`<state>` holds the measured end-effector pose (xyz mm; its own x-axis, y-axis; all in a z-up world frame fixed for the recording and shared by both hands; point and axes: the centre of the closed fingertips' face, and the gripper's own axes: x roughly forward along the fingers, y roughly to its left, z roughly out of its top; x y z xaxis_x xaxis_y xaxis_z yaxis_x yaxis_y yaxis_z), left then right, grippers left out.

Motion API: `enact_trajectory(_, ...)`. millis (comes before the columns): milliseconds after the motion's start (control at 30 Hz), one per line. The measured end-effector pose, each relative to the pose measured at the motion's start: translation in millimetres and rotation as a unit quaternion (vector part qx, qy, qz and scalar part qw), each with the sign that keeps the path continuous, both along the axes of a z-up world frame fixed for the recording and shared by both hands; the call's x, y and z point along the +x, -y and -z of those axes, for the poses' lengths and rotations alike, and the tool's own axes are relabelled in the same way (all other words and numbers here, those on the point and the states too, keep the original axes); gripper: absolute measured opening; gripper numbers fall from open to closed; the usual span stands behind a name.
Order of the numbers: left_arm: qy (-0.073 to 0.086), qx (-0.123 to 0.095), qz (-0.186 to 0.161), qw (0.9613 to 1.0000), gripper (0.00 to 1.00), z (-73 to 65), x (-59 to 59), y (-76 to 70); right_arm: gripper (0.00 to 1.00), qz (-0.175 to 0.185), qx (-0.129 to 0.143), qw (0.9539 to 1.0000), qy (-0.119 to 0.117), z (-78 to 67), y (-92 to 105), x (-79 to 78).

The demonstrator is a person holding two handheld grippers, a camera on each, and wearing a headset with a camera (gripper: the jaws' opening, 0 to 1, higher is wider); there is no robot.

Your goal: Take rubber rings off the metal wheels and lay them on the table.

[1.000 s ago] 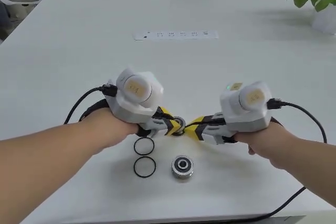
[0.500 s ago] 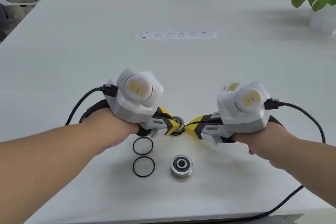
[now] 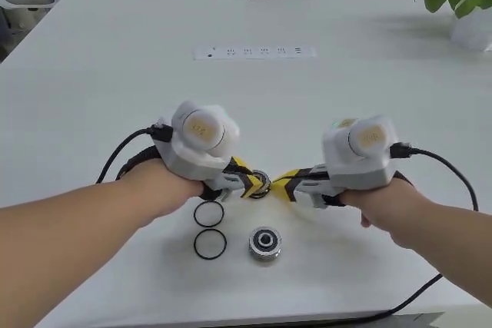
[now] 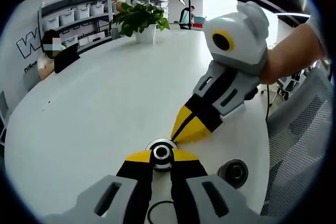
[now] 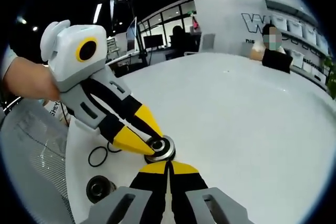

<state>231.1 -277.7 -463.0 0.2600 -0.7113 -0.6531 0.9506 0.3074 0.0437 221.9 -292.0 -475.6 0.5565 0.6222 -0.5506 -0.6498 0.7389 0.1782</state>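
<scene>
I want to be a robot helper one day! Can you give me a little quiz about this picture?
1. How many rubber rings lie loose on the table?
2. True or false: the left gripper is clamped on a metal wheel.
3. The loose wheel lies: A) beside the rings, B) on top of the rings, C) inside a gripper.
Key: 1) two; 2) true; 3) A.
</scene>
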Motion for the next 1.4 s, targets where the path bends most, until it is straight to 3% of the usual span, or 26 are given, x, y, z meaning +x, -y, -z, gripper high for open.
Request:
enact_trajectory(133, 0.000, 0.000, 0.000, 1.0000, 0.07, 0.1, 0.0, 0.1, 0.00, 0.012, 0.015, 0.9998, -0.003, -2.3, -0.7, -0.8)
enact_trajectory(333, 0.001, 0.000, -0.002, 1.0000, 0.07, 0.1, 0.0, 0.0, 0.00, 0.045, 0.061, 0.9969, -0.024, -6.8, 0.3, 2.7)
enact_trajectory(700, 0.001, 0.004, -0.003, 1.0000, 0.06, 0.3, -0.7, -0.1, 0.00, 0.075, 0.093, 0.9919, -0.043, -6.6, 1.3, 4.9)
enact_trajectory(1400, 0.008, 0.012, -0.005, 0.9999, 0.06, 0.5, -1.6, 0.4, 0.00, 0.070, 0.099, 0.9919, -0.037, -12.2, -2.5, 3.5)
